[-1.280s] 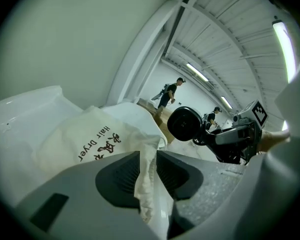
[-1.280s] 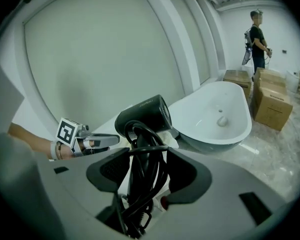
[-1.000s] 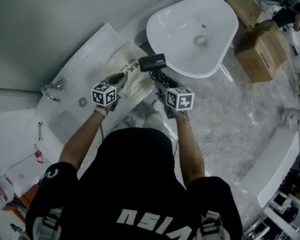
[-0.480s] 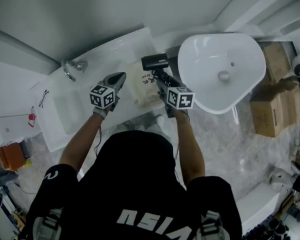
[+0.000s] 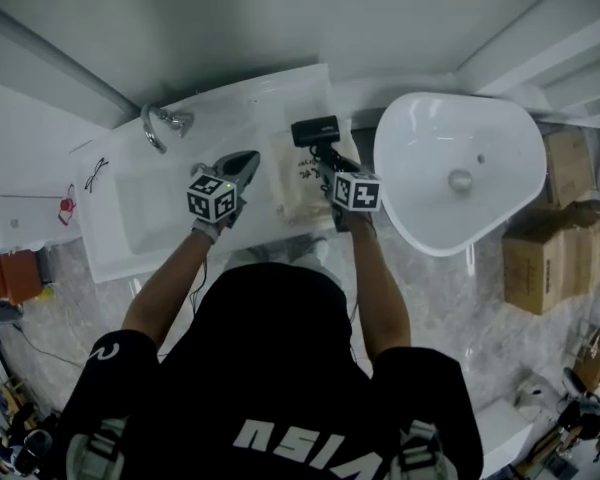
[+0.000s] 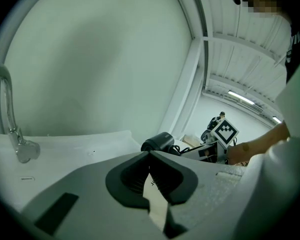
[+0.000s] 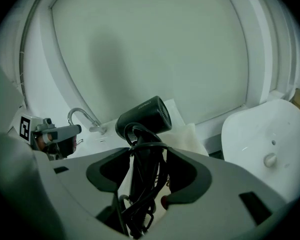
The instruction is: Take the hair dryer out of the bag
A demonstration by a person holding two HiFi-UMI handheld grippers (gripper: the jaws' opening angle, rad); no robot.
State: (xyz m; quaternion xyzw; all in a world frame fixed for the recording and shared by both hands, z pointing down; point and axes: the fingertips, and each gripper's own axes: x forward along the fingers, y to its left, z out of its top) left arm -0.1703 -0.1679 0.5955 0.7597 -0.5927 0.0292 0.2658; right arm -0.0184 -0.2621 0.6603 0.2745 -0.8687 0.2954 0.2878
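White walls close in behind a long white table [image 5: 230, 103] with a sunken sink and a curved chrome faucet [image 5: 160, 128] toward its left end. A white oval tub [image 5: 460, 173] stands just off its right end. Near the table's right end lies a flat cream cloth bag [image 5: 298, 196]. The left hand-held gripper [image 5: 247, 158] is closed tight on a strip of the bag's fabric at its left edge. The right hand-held gripper [image 5: 327, 165] is clamped on the handle of the black hair dryer [image 5: 315, 131], with loops of its black cord caught in the same grip. The dryer's barrel stands above the bag's far edge, clear of the cloth. Whether the foot of the handle and the plug are out is hidden.

The lift looks nearly done. The pads bear partly on loose cord rather than solid handle, so the dryer may twist or slide down. A hanging loop may snag the bag's mouth and drag it along. The left side's thin pinch may slip, letting the bag ride up.
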